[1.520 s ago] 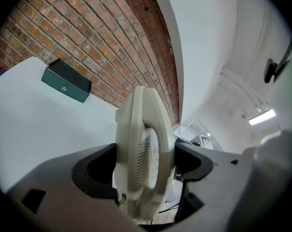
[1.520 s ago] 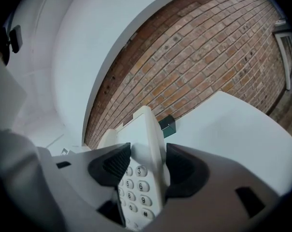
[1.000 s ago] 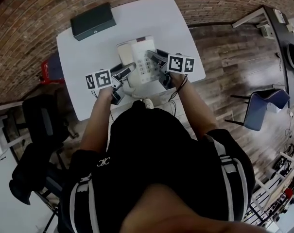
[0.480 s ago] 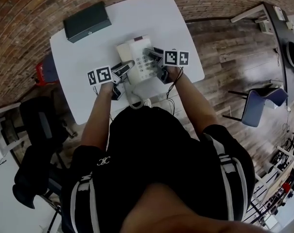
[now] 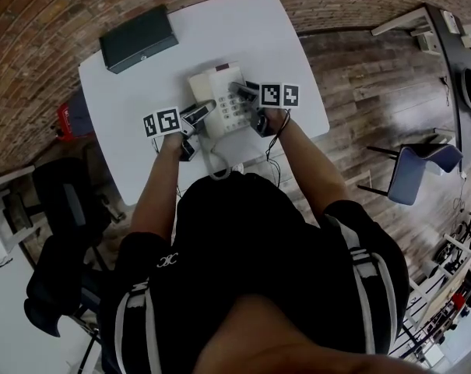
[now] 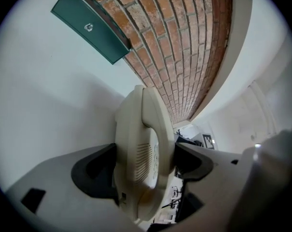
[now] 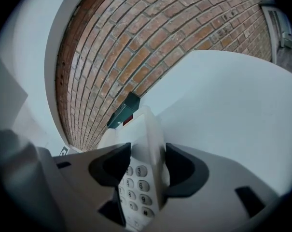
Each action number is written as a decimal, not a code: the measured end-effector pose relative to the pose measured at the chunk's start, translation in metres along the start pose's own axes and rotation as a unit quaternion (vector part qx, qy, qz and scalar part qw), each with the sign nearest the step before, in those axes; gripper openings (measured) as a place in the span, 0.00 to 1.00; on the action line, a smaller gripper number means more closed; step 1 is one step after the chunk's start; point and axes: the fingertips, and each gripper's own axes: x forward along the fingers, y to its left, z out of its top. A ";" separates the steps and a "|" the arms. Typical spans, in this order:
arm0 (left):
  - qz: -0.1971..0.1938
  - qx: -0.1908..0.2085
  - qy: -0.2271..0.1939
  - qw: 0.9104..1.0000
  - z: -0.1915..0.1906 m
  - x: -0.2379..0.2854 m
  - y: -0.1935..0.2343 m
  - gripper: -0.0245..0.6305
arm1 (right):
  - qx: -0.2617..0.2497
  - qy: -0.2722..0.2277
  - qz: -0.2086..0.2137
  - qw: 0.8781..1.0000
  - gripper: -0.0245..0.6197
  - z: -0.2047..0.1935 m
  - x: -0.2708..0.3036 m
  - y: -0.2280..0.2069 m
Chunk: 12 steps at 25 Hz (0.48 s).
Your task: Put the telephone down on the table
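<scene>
A cream desk telephone [image 5: 220,100] with its handset on the cradle is held over the white table [image 5: 142,146], between both grippers. My left gripper [image 5: 202,112] is shut on the telephone's handset side [image 6: 145,153]. My right gripper [image 5: 243,93] is shut on the keypad edge [image 7: 145,170]. The coiled cord [image 5: 212,162] hangs down toward the person. Whether the telephone's base touches the table cannot be told.
A dark green box [image 5: 138,39] lies at the table's far left corner, also seen as a green box [image 6: 90,28] in the left gripper view. A brick-pattern floor surrounds the table. A grey chair [image 5: 422,166] stands at the right, a black chair [image 5: 64,201] at the left.
Both grippers and the telephone have shifted slightly farther onto the table, away from the person. Both stay closed on the telephone.
</scene>
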 end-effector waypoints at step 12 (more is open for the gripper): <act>0.047 0.063 -0.004 0.997 0.009 -0.011 0.004 0.61 | -0.034 0.002 -0.026 0.999 0.35 0.005 0.001 0.004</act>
